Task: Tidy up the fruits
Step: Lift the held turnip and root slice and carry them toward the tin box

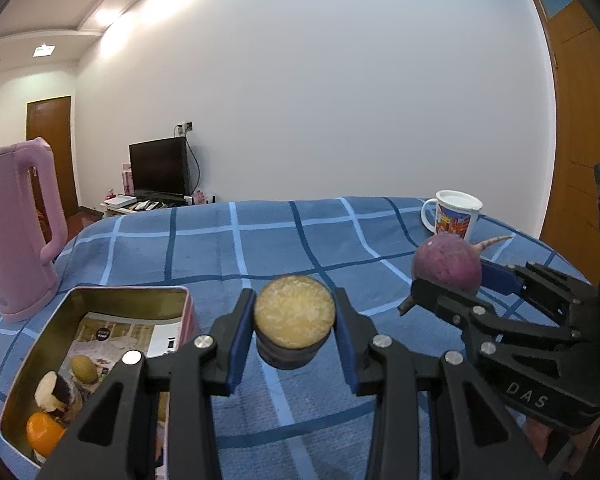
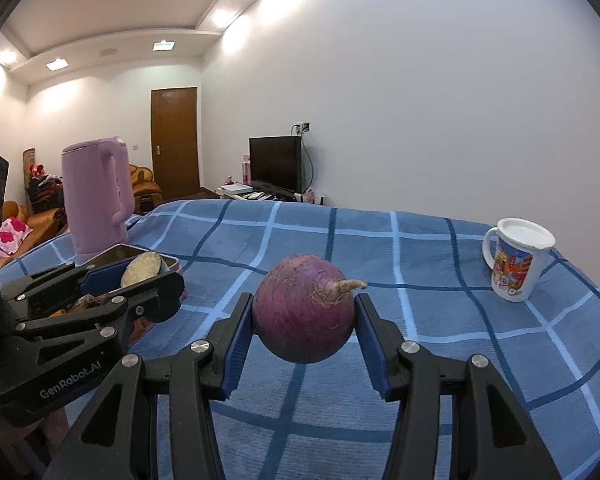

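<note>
While both tongs grip produce, only left view shows orange [image 1: 44,432]

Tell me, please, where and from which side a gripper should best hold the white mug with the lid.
Probably grip the white mug across its body, below the lid, coming from the side. It stands upright on the blue checked cloth; its handle points left, so keep the fingers off that side.
</note>
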### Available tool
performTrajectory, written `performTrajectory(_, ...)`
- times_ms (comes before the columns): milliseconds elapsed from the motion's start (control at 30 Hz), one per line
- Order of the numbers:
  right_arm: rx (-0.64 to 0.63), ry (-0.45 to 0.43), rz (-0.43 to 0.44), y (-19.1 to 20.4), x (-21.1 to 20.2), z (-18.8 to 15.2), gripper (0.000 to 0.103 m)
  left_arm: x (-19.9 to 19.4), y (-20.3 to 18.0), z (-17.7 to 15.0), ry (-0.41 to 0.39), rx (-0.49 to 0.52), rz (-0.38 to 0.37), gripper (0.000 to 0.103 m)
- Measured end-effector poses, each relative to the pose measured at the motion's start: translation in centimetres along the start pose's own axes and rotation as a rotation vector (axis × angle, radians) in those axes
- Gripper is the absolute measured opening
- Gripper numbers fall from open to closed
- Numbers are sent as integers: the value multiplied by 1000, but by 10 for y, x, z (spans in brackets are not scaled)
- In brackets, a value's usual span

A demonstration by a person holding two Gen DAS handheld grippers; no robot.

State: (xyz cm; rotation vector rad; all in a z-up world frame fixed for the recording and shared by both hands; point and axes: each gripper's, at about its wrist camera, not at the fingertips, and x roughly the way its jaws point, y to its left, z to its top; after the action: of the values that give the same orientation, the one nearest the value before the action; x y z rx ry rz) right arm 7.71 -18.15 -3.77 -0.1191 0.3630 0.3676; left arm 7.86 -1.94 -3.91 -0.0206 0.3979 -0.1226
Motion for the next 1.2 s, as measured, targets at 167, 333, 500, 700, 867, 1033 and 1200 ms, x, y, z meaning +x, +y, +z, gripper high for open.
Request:
performTrajectory(167, -7, 13, 34, 11, 2, 0, 52, -6, 15, -1, 13, -43, 16, 40)
performTrajectory(333, -9, 21, 74, 24, 4, 3, 52, -16, 34, 0, 13, -71, 39, 40)
performTrajectory(500, -27, 16, 103, 38, 4, 9, 52, -25, 50, -1, 13, -89, 64, 40)
performTrajectory(700, -47, 15, 129, 54, 6, 13, 52, -31, 59, -5, 24, -98, 77, 40)
performTrajectory(867, -63, 13, 154, 65, 6, 19, 52, -38, 62, -4, 20, -95, 87, 40)
performTrajectory(1033, -79, 9, 176, 74, 5, 24, 52, -44, 68, -3, 21, -95, 102, 40)
performTrajectory(1200, -88, 7, 199, 85, 7, 29, 52, -48, 76, -3, 23, -99, 129, 40)
